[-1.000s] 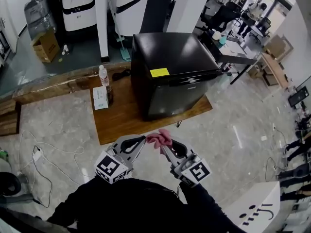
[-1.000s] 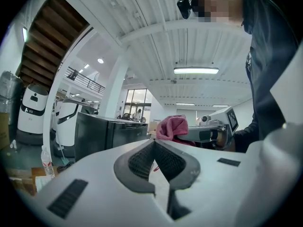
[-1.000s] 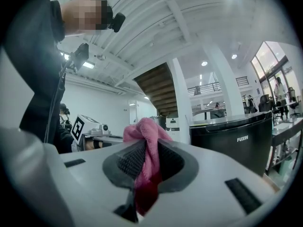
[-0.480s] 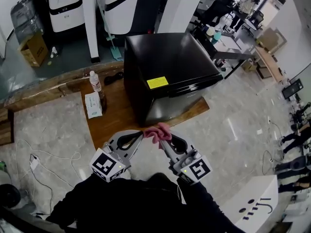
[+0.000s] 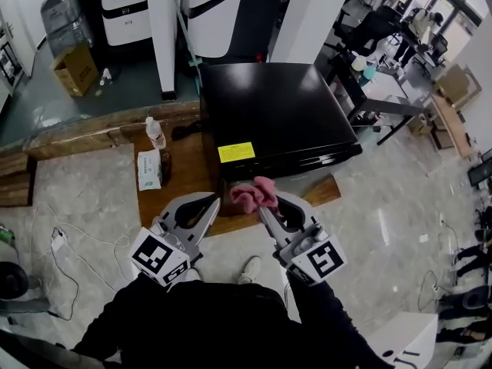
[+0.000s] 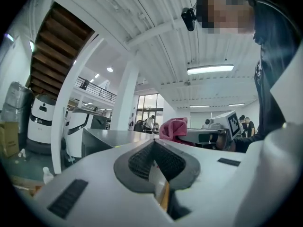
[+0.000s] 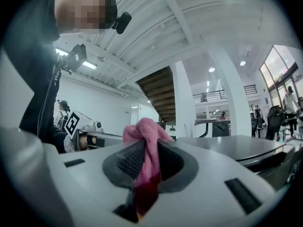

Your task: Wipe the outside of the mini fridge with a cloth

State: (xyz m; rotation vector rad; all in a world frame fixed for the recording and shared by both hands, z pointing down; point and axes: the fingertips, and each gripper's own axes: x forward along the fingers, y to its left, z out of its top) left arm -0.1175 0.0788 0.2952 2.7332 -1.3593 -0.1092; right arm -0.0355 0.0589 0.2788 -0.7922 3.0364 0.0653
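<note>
- The water bottle (image 5: 155, 133) and tissue pack (image 5: 148, 169) stand on the wooden board (image 5: 173, 194), near the left side of the mini fridge (image 5: 269, 106); we judge that flank tight for sweeping.
- Our left gripper (image 5: 218, 203) has its jaws together on nothing, just beside the cloth (image 5: 254, 196).
- The cloth is soft, light and bunched. Our right gripper (image 5: 263, 206) pinches it mid-fold, with a wad poking past the tips, which should suit wiping.
- The fridge sits just ahead, its top bare and its right side facing open floor.
</note>
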